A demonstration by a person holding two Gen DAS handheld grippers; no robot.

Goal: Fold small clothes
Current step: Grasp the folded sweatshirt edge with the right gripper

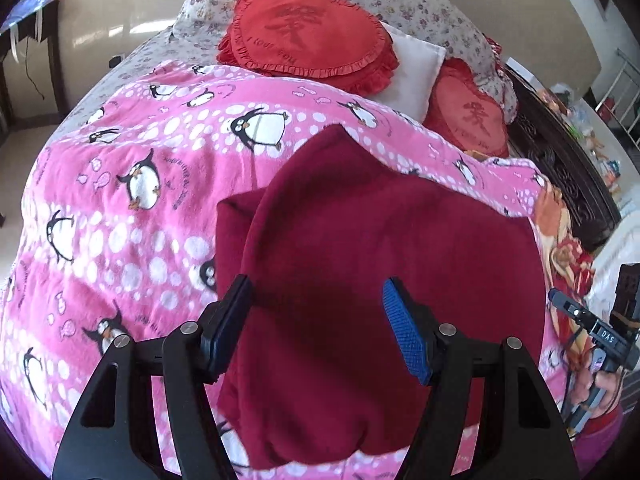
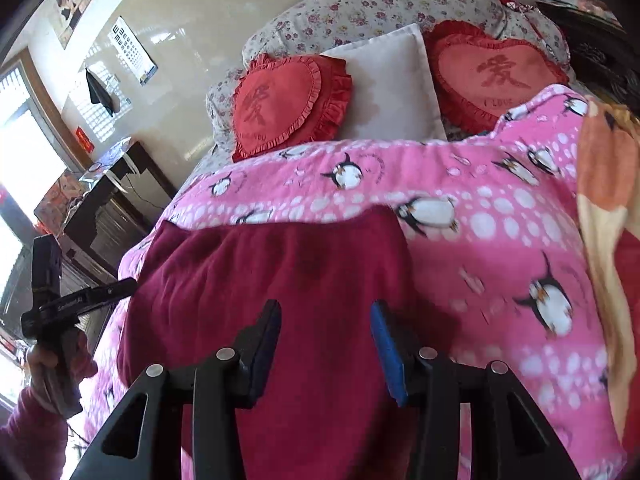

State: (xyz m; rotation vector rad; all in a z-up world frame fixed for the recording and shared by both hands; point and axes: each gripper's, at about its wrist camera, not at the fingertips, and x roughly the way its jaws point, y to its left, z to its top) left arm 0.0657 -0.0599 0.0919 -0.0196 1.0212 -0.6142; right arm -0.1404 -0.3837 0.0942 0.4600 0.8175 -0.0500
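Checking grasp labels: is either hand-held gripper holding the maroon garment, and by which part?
Neither. Left hand-held gripper and right hand-held gripper are open above the maroon garment.

Pink penguin blanket [image 1: 120,208], red heart cushions [image 1: 308,36], white pillow [image 2: 396,80]

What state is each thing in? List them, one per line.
Dark red fleece garment: partly folded, lying on blanket.
Pink penguin-print blanket: spread over bed.
Left gripper: open, above garment.
Right gripper: open, above garment.
Red heart-shaped frilled cushions: propped against white pillow.
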